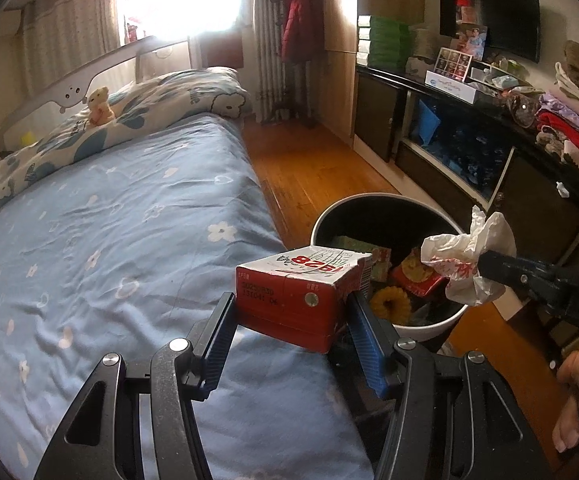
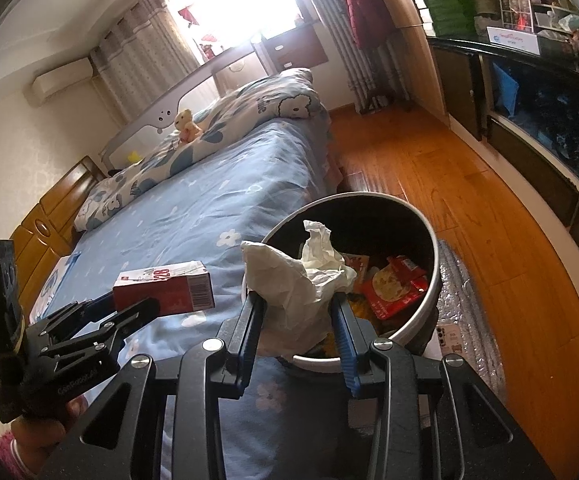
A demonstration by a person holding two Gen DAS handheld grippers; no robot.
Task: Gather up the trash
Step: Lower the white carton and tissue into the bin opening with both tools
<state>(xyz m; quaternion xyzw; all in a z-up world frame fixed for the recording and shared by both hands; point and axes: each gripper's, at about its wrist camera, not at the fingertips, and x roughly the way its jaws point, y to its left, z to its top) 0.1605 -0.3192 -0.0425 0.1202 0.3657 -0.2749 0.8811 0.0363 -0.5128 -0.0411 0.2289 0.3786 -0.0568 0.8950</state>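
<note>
the left gripper (image 1: 289, 312) is clenching a red and white carton (image 1: 301, 296) between its blue pads, holding it over the edge of the bed (image 1: 129, 220), just at 9 o'clock of the trash bin (image 1: 441, 326). the right gripper (image 2: 297, 316) is grasping a crumpled white plastic bag (image 2: 289, 284) above the near rim of the bin, at its 7 o'clock.

the bin is standing on the wooden floor (image 2: 469, 200), its side sitting close against the bed's edge. open floor is running from the bin's 12 o'clock toward the curtains, between the bed and the dark cabinet (image 1: 489, 168) at 2 o'clock. a sheet of bubble wrap (image 2: 469, 300) is lying on the floor at the bin's 3 o'clock. inside the bin, red snack wrappers (image 2: 393, 288) and a yellow ring-shaped thing (image 1: 391, 304) are showing; the upper half of its dark interior is looking unfilled.

the carton is showing "1928" in red, upside down, and a printed stamp reading roughly "2025" over a second row of digits; a barcode (image 2: 201, 292) is facing the right wrist camera. the right gripper's body is reading "das" in the left view, cut off by the frame; the left gripper's lettering is too blurred to read.
</note>
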